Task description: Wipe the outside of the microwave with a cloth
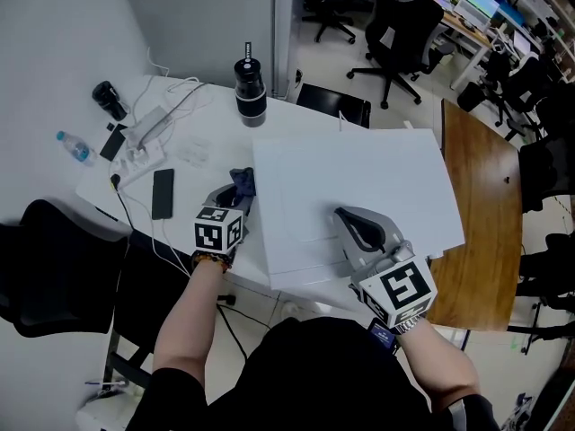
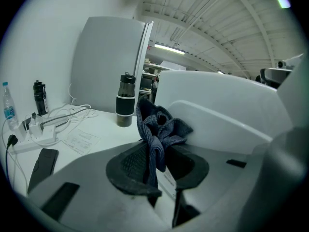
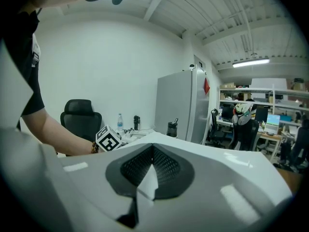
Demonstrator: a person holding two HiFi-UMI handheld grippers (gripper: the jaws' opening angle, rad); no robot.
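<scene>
Left gripper (image 1: 232, 197) has the cloth (image 2: 157, 129): jaws clamped on a fold of it. The dark blue bundle bunches up past the tips and a loose tail hangs down between them. Just to the right of those jaws rises the white side of the microwave (image 1: 359, 182). The cloth sits right at that wall, near the front corner, though I can't tell whether the fabric is pressing on it.

Over to the right gripper (image 1: 342, 214): jaws together, nothing between them, laid across the microwave's top, with the white panel spreading out ahead of the tips. It looks like a steadying hold.

The cloth looks soft, light and floppy, a knitted weave that will flatten and drag rather than skid. The hold looks sound: pinched mid-cloth with a good pad out front. It'll want firm pressure into the wall to wipe rather than flutter. The microwave's shell looks hard and smooth, and could shift on the bench (image 1: 211, 119) under a sideways push, hence the other hand on top.

Ahead of the left jaws stands a dark flask (image 1: 250, 88). Off to their left lie a phone (image 1: 163, 193) and a power strip (image 1: 144, 142) with cables, so that hanging tail needs watching.
</scene>
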